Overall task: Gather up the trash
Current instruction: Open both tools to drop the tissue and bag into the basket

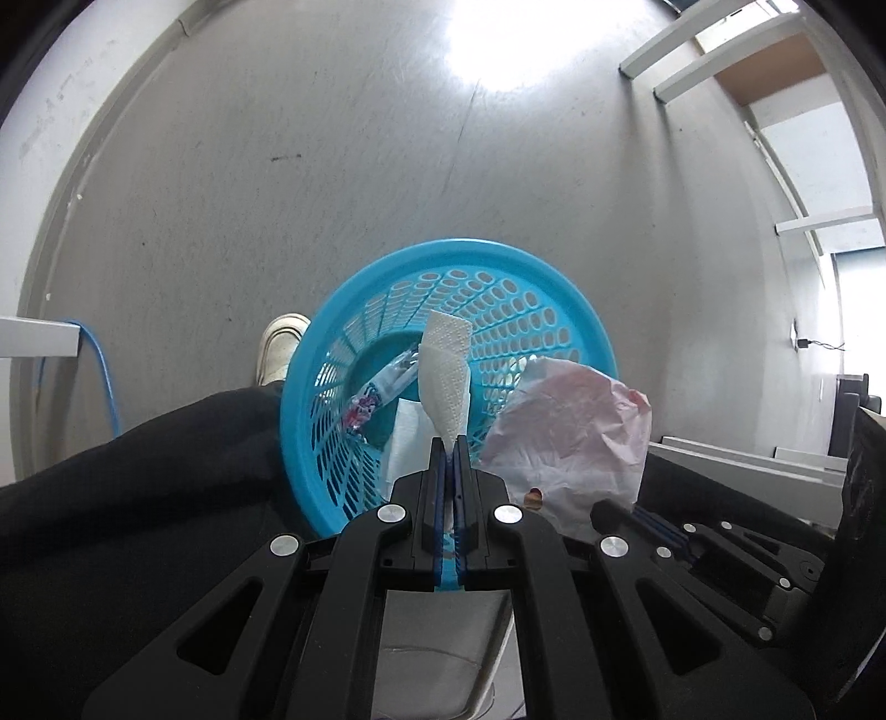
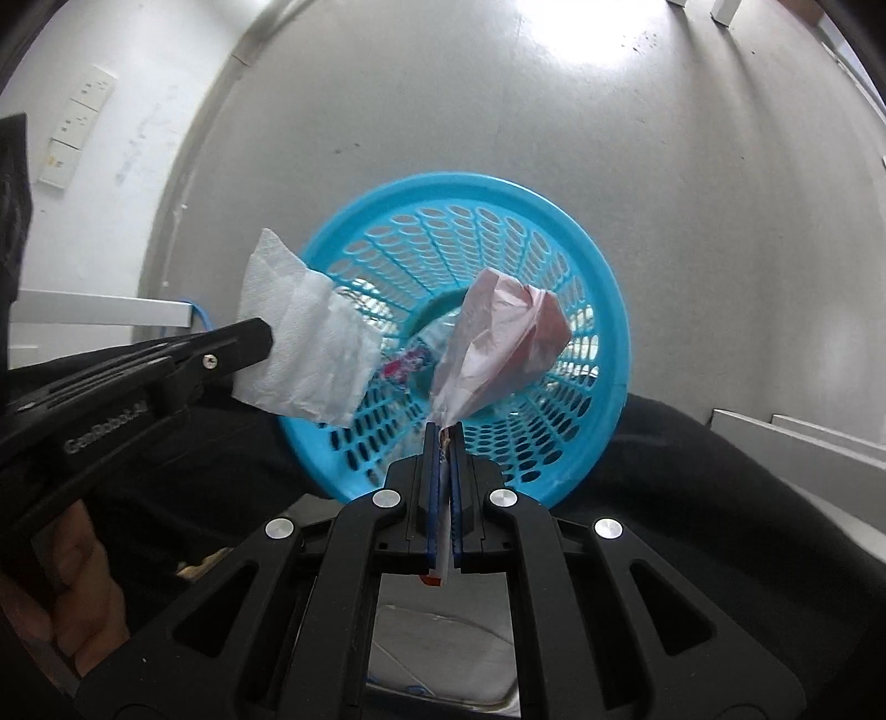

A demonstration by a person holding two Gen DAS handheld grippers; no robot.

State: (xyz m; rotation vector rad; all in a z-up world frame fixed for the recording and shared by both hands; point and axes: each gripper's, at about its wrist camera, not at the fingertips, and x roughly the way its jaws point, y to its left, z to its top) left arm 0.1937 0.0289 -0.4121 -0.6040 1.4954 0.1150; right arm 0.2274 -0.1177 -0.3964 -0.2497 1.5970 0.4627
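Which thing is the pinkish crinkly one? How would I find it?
Find the big round blue basket with holes, standing on the grey floor. Two pieces of trash hang over its mouth, each pinched in shut jaws. The pink plastic bag is held by the right gripper; unlike the flat white paper towel in the left gripper, it is pinkish, shiny and crumpled.

I see a bright blue perforated plastic basket (image 2: 601,310), a white embossed paper towel (image 2: 304,343), a pale pink crumpled plastic bag (image 2: 504,338), grey floor (image 2: 637,138).

bright floor (image 1: 498,44) glare, fisheye-bent edges, slight blur.
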